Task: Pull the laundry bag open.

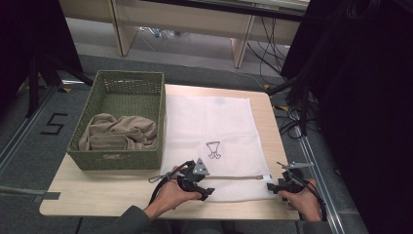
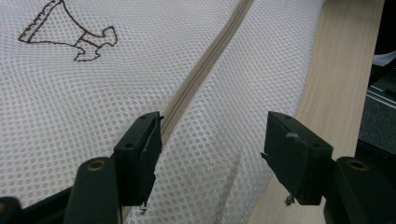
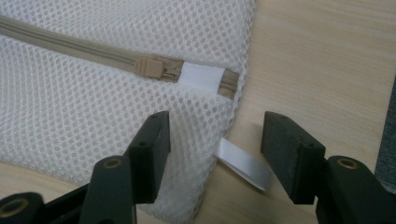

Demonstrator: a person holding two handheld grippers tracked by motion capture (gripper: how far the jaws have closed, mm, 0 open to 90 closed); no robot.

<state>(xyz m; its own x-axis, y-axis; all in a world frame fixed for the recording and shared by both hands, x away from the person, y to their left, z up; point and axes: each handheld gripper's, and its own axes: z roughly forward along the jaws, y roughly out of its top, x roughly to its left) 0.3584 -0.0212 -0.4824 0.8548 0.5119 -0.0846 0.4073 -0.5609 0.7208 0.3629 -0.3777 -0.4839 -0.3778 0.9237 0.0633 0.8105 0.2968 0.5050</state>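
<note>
High view is dim overall, dark and nearly black at both upper corners and down the right side. Soft light from above falls on the table [image 1: 97, 190], and the white mesh bag [image 1: 214, 131] is the brightest patch, slightly washed out, weave not resolved. Shadows are faint and soft under the hands and beside the basket [image 1: 119, 122]. Picture is low in detail and grainy. Left gripper view is evenly lit, mesh sharp in the middle, near jaws soft, far right edge dark. Right gripper view is bright and even, zipper [image 3: 149, 67] crisp, jaws at the bottom slightly blurred. No strong glare anywhere.
</note>
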